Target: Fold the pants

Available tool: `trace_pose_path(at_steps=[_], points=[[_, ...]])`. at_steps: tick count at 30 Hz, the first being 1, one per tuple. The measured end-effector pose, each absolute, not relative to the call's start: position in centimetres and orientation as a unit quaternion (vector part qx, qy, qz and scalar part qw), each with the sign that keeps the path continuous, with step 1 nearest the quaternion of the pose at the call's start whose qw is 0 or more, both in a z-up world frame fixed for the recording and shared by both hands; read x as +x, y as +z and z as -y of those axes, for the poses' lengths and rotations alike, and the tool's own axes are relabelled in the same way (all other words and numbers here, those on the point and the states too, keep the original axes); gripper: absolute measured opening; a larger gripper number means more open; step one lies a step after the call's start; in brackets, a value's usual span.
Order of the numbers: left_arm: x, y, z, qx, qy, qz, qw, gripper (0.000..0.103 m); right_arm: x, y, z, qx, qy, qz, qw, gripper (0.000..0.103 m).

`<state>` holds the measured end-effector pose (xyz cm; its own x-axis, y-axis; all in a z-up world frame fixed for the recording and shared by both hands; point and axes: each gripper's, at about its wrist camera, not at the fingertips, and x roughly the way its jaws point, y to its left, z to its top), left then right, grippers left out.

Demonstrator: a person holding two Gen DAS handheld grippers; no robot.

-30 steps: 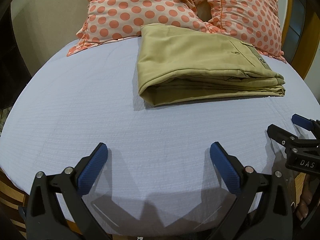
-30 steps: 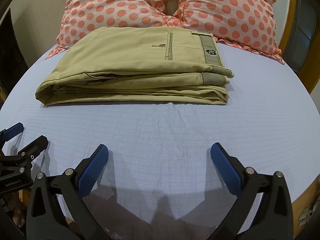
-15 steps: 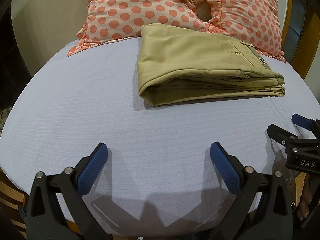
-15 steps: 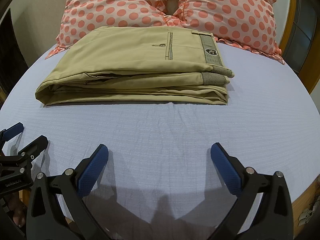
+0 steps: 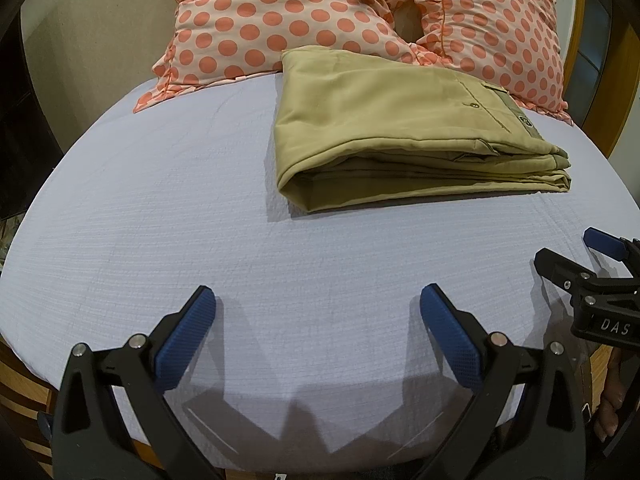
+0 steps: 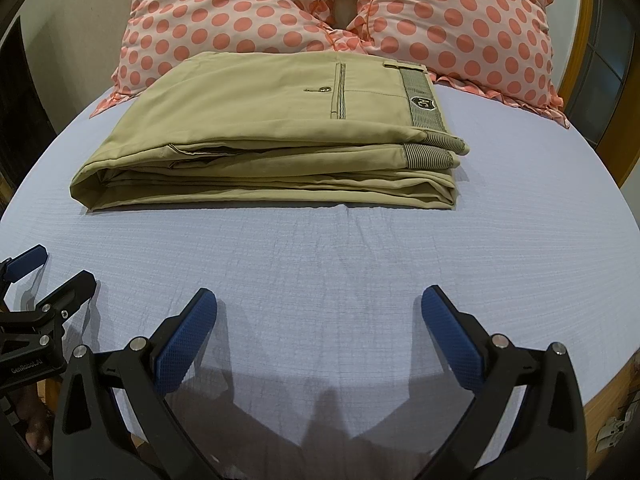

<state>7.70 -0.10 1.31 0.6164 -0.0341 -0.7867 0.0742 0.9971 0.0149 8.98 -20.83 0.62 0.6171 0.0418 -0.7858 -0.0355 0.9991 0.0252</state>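
The khaki pants (image 5: 400,136) lie folded in a flat stack on the pale blue bedsheet (image 5: 160,220), back pocket and waistband on top; they also show in the right wrist view (image 6: 272,140). My left gripper (image 5: 318,312) is open and empty, low over the sheet near the bed's front edge, well short of the pants. My right gripper (image 6: 320,312) is open and empty, likewise short of the pants. The right gripper shows at the right edge of the left wrist view (image 5: 580,256). The left gripper shows at the left edge of the right wrist view (image 6: 48,276).
Two pink pillows with orange dots (image 6: 240,12) (image 6: 460,20) lean behind the pants at the head of the bed. A wooden bed frame (image 6: 576,72) runs along the right. A beige wall (image 5: 88,40) stands at the left.
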Motion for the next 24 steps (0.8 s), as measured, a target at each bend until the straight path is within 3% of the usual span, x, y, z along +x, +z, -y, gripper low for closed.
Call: trace_pose_path(at_steps=[24], points=[[7.76, 1.25, 0.09, 0.024, -0.033, -0.439, 0.897, 0.101, 8.93, 0.68, 20.91, 0.003, 0.023, -0.437, 0.899, 0.102]])
